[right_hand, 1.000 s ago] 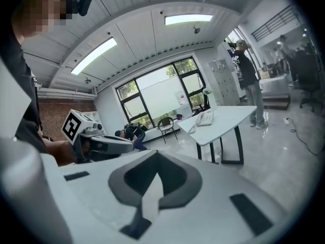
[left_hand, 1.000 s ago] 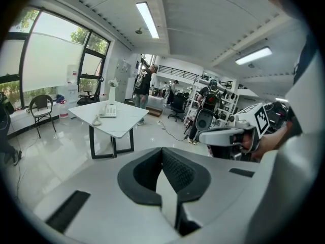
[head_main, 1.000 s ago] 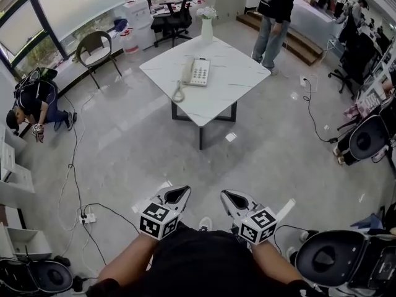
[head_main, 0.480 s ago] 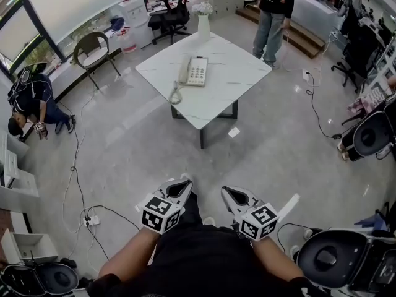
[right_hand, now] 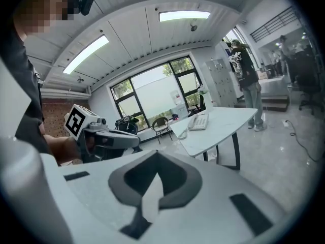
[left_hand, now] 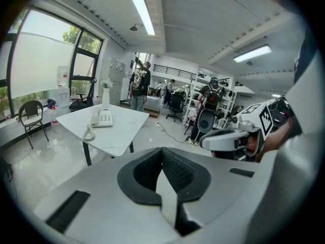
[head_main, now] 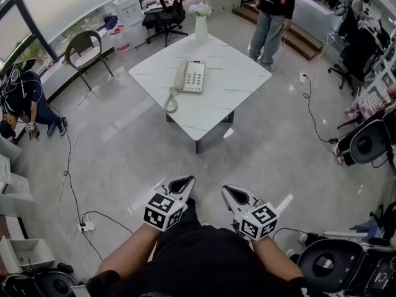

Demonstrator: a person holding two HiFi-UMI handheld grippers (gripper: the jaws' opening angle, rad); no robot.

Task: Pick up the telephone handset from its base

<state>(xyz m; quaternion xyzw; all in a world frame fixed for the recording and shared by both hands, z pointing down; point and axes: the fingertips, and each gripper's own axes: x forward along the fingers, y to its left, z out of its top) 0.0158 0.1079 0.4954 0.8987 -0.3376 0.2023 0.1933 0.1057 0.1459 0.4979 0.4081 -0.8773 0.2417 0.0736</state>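
Note:
A cream telephone (head_main: 190, 77) lies on a white marble table (head_main: 232, 85) well ahead of me, its handset (head_main: 180, 75) resting on the base's left side. A coiled cord (head_main: 169, 101) trails toward the table edge. My left gripper (head_main: 181, 184) and right gripper (head_main: 233, 194) are held side by side low in front of my body, far short of the table. Both are shut with nothing in them. The left gripper view shows the phone (left_hand: 103, 118) beyond the shut left gripper (left_hand: 162, 149). The right gripper view shows the phone (right_hand: 199, 121) past the shut right gripper (right_hand: 157, 152).
A vase of flowers (head_main: 201, 23) stands at the table's far corner. One person (head_main: 273, 14) stands behind the table and another crouches at the left (head_main: 21, 101). Chairs (head_main: 85, 48) line the windows. Cables and a power strip (head_main: 86, 226) lie on the floor; a black stool (head_main: 328, 263) sits lower right.
The table and phone have come nearer and shifted slightly left in the head view. Both grippers have travelled forward with me, still shut and side by side.

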